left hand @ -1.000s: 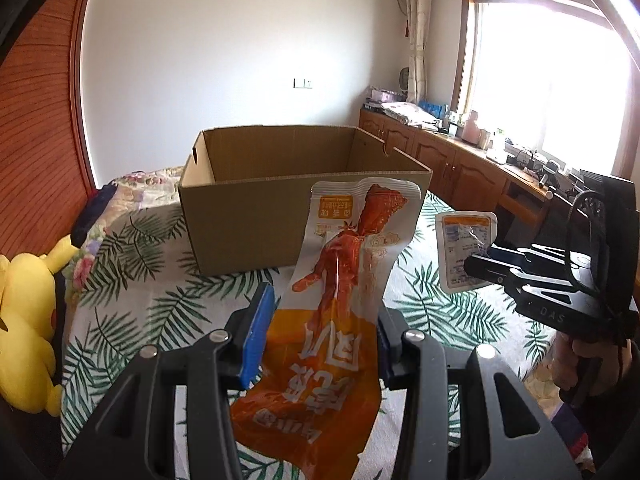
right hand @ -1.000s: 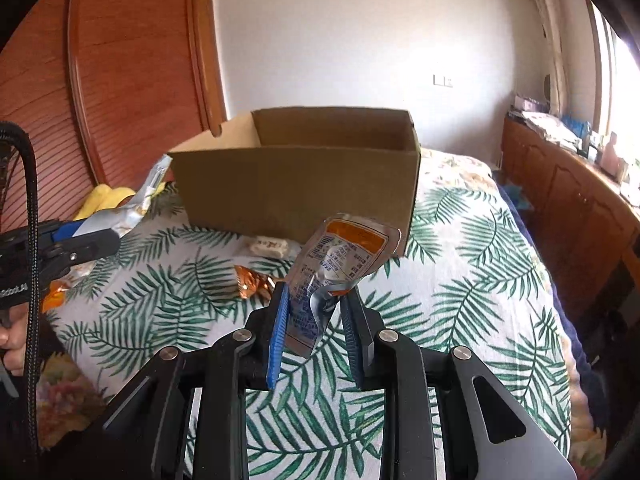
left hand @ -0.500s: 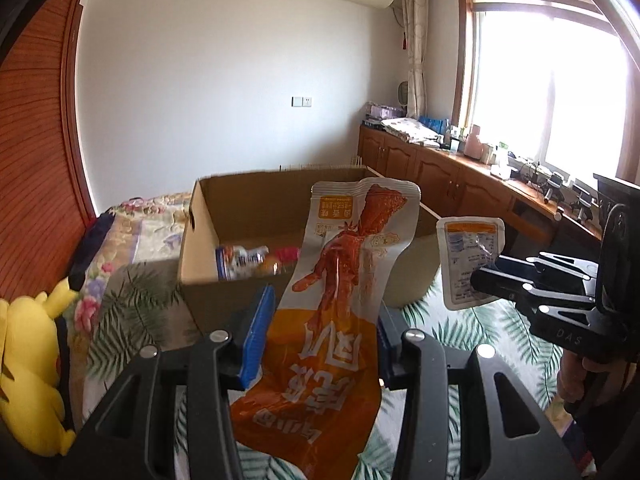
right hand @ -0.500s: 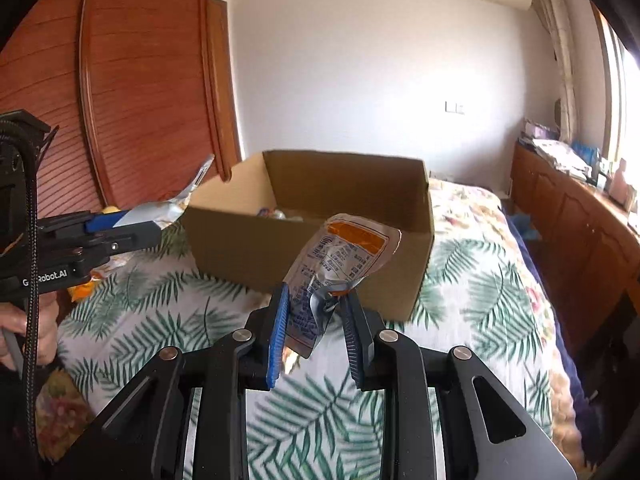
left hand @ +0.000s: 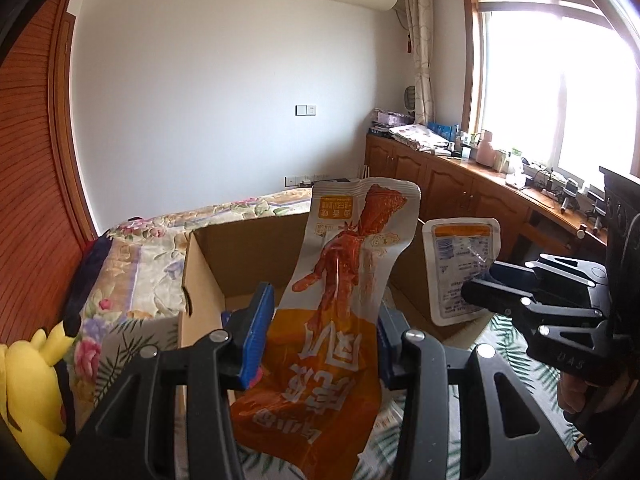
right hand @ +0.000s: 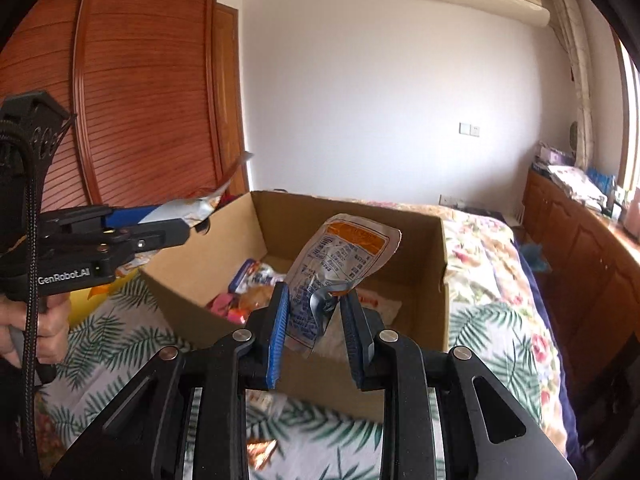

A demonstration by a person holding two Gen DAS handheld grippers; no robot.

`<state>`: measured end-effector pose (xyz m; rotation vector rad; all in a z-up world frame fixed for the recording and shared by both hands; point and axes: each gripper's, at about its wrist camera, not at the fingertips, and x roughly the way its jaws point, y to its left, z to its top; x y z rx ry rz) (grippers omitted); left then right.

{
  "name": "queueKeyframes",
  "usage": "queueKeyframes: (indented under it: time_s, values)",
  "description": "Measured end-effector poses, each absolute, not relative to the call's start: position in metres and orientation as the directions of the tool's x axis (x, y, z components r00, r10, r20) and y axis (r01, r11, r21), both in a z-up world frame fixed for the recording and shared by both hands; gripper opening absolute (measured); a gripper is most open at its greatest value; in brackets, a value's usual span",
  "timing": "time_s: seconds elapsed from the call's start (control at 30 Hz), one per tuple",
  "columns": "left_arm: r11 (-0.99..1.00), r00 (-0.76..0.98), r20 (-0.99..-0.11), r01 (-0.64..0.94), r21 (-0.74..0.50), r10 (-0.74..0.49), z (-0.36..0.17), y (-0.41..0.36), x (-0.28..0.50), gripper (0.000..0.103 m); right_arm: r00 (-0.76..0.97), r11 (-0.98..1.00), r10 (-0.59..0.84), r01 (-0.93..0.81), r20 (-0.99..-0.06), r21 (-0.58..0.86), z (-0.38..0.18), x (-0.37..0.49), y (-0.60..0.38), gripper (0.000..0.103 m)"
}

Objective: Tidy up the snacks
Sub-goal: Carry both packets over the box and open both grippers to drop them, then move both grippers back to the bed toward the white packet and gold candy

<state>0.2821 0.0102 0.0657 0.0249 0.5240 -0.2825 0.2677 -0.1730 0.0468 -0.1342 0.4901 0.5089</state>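
My left gripper [left hand: 320, 336] is shut on a long orange and white snack packet [left hand: 340, 300], held up over the near left corner of the open cardboard box [left hand: 244, 252]. My right gripper [right hand: 316, 320] is shut on a small white and orange snack pouch [right hand: 340, 264], held above the box's near wall [right hand: 192, 308]. Several snacks [right hand: 248, 284] lie inside the box. In the left wrist view the right gripper [left hand: 476, 296] shows with its pouch [left hand: 460, 268]. In the right wrist view the left gripper [right hand: 176, 224] shows at the left.
The box stands on a bed with a palm-leaf cover [right hand: 492, 332]. A yellow plush toy [left hand: 28, 392] lies at the bed's left. A copper-coloured wrapper [right hand: 260, 452] lies on the cover in front of the box. Wooden cabinets [left hand: 460, 196] run along the right wall.
Both grippers have risen and moved toward the box with their packets. The box's inside and its snacks have come into view.
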Motion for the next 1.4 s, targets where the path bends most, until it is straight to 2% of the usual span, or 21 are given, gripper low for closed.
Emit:
queueKeyframes:
  time_s: [0.37, 0.87, 1.03, 1.13, 1.4]
  values:
    - [0.967, 0.816, -0.527, 0.248, -0.054, -0.239, 0.042, 0.006, 0.324, 0.044, 0.737, 0.865, 0.433, -0.501, -0.518, 0.01, 0.029, 0.317, -0.165, 0.024]
    - [0.969, 0.783, -0.577, 0.241, -0.059, -0.231, 0.024, -0.008, 0.343, 0.048, 0.703, 0.872, 0.417, -0.488, -0.576, 0.035, 0.004, 0.334, -0.163, 0.026]
    - [0.968, 0.784, -0.578, 0.246, -0.042, -0.224, 0.022, -0.013, 0.341, 0.049, 0.705, 0.872, 0.419, -0.488, -0.573, 0.038, 0.006, 0.331, -0.163, 0.026]
    - [0.97, 0.794, -0.568, 0.242, -0.03, -0.215, 0.023, -0.016, 0.337, 0.056, 0.707, 0.873, 0.416, -0.487, -0.572, 0.033, 0.005, 0.33, -0.163, 0.026]
    - [0.968, 0.798, -0.561, 0.25, -0.028, -0.222, 0.027, -0.015, 0.324, 0.059, 0.72, 0.873, 0.421, -0.486, -0.551, 0.032, 0.012, 0.311, -0.165, 0.028]
